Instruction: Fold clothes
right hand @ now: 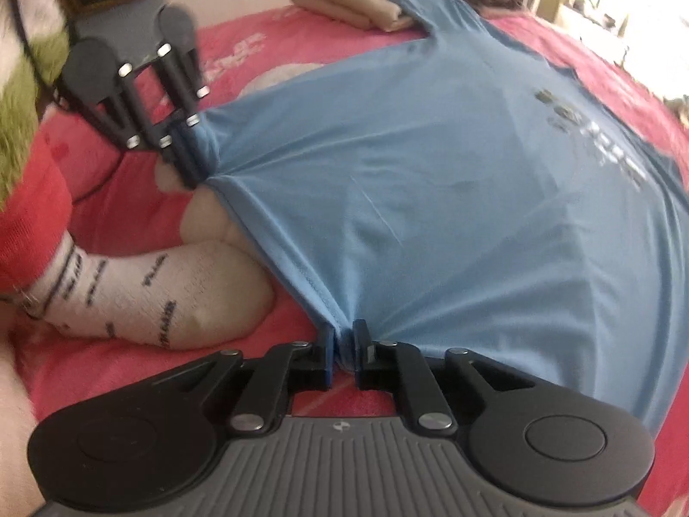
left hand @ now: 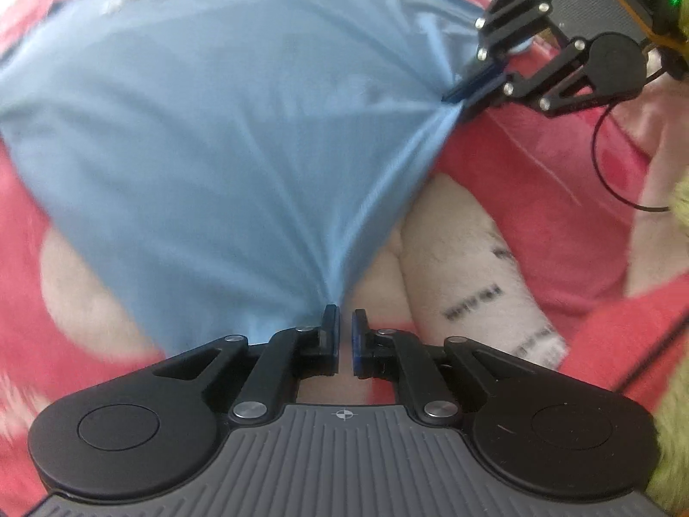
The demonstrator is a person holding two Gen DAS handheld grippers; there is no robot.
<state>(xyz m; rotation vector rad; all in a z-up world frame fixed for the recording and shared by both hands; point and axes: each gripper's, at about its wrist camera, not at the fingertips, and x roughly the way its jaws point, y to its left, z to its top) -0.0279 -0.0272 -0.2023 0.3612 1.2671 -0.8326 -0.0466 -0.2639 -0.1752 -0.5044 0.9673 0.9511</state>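
Pinching the blue shirt [right hand: 430, 215], spread mid-frame on the red bed [right hand: 267, 30], by its hem: left claw [left hand: 343, 336] and right claw [right hand: 343, 355] both clenched on cloth. Likely lifting next, carrying the hem toward the collar.

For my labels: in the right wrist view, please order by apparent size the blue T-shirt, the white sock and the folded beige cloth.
1. blue T-shirt
2. white sock
3. folded beige cloth
The sock is nearer the camera, so ranks 2 and 3 are unsure.
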